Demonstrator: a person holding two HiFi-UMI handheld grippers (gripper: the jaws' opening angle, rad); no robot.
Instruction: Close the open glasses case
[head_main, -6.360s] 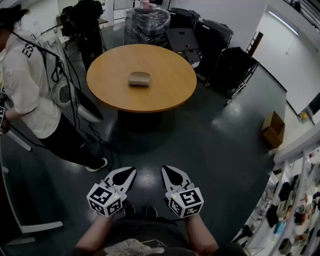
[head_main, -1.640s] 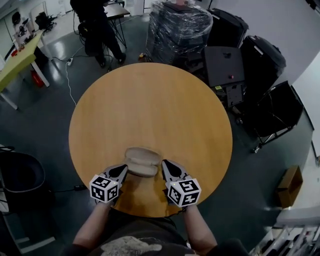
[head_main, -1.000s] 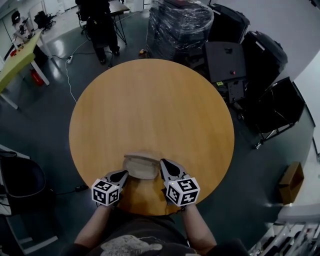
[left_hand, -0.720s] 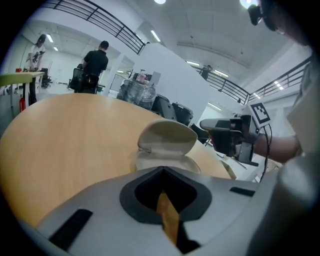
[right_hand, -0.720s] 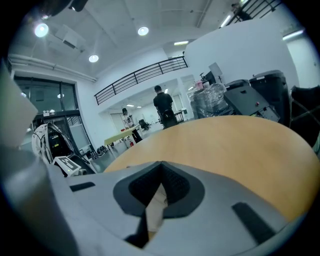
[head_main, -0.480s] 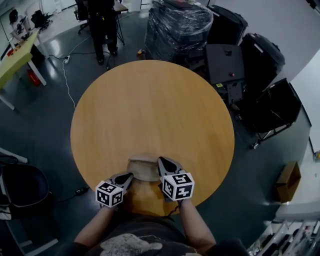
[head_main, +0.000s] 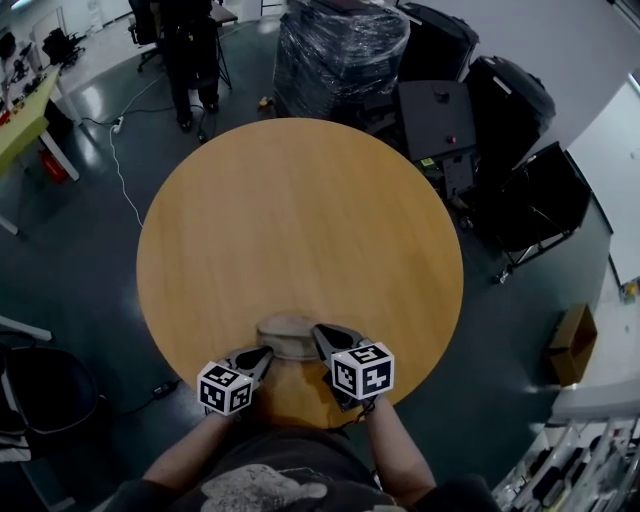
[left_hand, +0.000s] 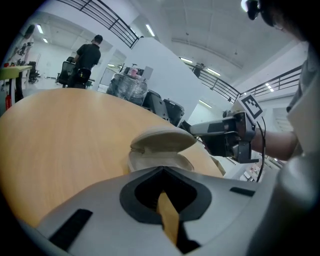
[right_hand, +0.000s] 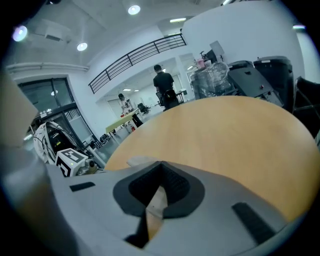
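The beige glasses case lies near the round wooden table's near edge. In the left gripper view the case has its lid tilted up, partly open over the base. My left gripper is shut and sits just left of the case, low by the table. My right gripper is shut too, with its tip at the case's right end. It is unclear whether that tip touches the lid. From the right gripper view only a sliver of the case shows past the jaws.
A person stands beyond the far side of the table. A wrapped pallet and black cases stand behind it. A cardboard box sits on the floor to the right, and a green table stands at far left.
My right gripper has shifted left and up to the case's right end. The left gripper has stayed low at the case's left side. From above the case looks more folded than 1.6 s ago.
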